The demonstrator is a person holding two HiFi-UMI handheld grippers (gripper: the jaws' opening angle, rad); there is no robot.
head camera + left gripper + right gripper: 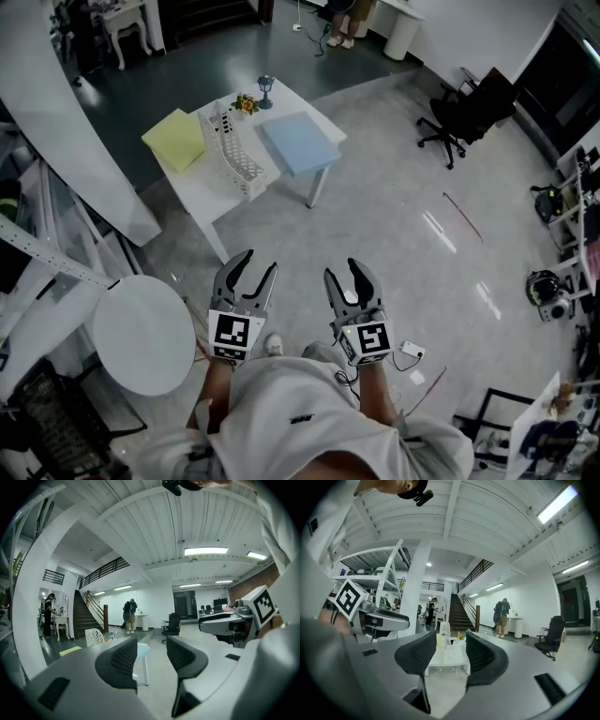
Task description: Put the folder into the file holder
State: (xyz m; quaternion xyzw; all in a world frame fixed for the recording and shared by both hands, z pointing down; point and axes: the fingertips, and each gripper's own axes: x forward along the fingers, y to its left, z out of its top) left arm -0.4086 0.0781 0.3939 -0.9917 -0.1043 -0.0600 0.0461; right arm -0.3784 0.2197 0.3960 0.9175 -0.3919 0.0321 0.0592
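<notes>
Jaws apart and empty, the left hand-held gripper and right hand-held gripper hang well short of the white desk, where the flat pale-blue folder lies beside the white mesh file holder; every step remains.

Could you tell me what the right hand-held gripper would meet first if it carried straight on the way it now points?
Most likely the near edge of the white table, with the file holder standing on it further back. Only bare floor shows before it, though depth is hard to judge.
</notes>
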